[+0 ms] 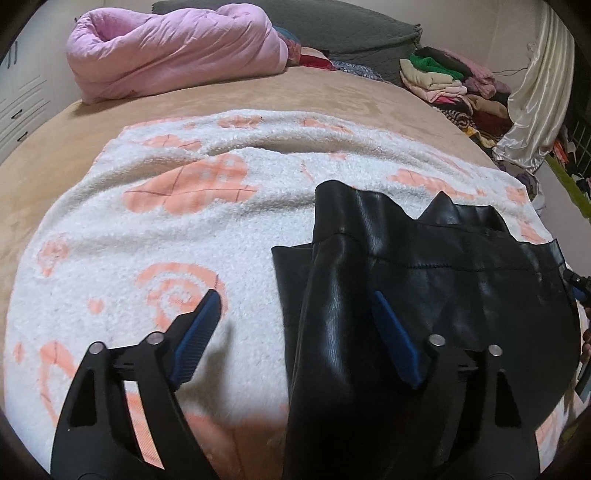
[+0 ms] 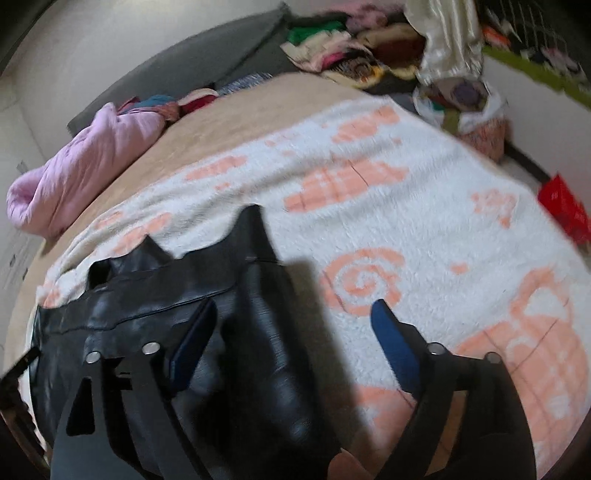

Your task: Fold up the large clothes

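Observation:
A black leather-look garment [image 1: 424, 280] lies partly folded on a white fleece blanket with orange patterns [image 1: 184, 221], at the right of the left wrist view. It shows at the lower left of the right wrist view [image 2: 184, 302]. My left gripper [image 1: 295, 299] is open and holds nothing; its right finger is over the garment's left part and its left finger over the blanket. My right gripper [image 2: 291, 306] is open and holds nothing; its left finger is over the garment's right side and its right finger over the blanket [image 2: 443, 229]. The right wrist view is blurred.
The blanket lies on a tan bed [image 1: 258, 96]. A rolled pink duvet [image 1: 173, 48] and a grey pillow [image 1: 351, 33] are at the far end. A heap of mixed clothes [image 1: 454, 85] and a cream satin curtain [image 1: 535, 96] are at the far right. A red bag [image 2: 565, 206] sits beside the bed.

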`<state>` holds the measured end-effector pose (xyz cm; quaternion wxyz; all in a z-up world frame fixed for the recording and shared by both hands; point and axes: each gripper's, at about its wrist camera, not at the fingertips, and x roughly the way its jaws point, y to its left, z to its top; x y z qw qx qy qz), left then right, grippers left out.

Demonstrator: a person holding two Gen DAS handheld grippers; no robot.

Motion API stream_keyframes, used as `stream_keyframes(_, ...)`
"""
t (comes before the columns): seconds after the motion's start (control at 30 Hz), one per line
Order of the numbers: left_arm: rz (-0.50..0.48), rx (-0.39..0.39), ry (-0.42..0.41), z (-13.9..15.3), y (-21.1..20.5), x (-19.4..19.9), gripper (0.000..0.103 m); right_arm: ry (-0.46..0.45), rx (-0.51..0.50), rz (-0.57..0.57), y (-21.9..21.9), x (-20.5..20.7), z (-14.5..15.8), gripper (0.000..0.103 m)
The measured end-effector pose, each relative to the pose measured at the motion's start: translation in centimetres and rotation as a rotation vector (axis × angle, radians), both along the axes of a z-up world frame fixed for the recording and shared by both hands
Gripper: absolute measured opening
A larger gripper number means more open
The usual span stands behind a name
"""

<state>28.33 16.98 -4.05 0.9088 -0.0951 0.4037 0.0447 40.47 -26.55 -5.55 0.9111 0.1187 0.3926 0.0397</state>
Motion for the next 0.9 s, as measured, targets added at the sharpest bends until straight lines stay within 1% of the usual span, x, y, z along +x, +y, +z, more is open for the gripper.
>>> stream_keyframes(0.03, 0.001, 0.002, 0.0, 0.2, 0.0, -0.3, 0.083, -0.015, -0.018, 0.01, 0.6, -0.5, 0.6, 0.092)
stream_keyframes(0.07, 0.001, 0.004, -0.001, 0.5, 0.0, -0.6, 0.089, -0.028, -0.03, 0.017, 1.0, -0.9, 1.0, 0.093)
stream_keyframes(0.13, -0.003, 0.009, -0.008, 1.0, -0.2, -1.4, 0.093, -0.066, -0.063, 0.039, 2.2, -2.0, 2.1, 0.094)
stream_keyframes(0.17, -0.003, 0.014, -0.011, 1.3, -0.2, -1.6, 0.093, -0.083, -0.07, 0.056, 2.9, -2.7, 2.7, 0.095)
stream_keyframes(0.33, -0.002, 0.029, -0.021, 2.5, -0.2, -3.5, 0.093, -0.127, -0.059, 0.151, 6.1, -4.5, 4.4, 0.096)
stream_keyframes(0.53, 0.02, 0.015, -0.05, 4.1, 0.6, -6.5, 0.093, -0.164, -0.064, 0.275, 10.8, -7.1, 6.1, 0.097)
stream_keyframes(0.67, 0.043, 0.015, -0.075, 4.9, 1.2, -8.7, 0.093, -0.19, -0.07, 0.322, 12.8, -8.9, 6.7, 0.098)
stream_keyframes(0.73, 0.055, 0.011, -0.087, 5.1, 1.7, -9.9, 0.093, -0.188, -0.092, 0.358, 14.1, -9.8, 7.0, 0.098)
stream_keyframes(0.9, 0.08, 0.004, -0.091, 5.2, 2.4, -12.2, 0.093, -0.221, -0.127, 0.425, 17.1, -11.8, 7.4, 0.098)
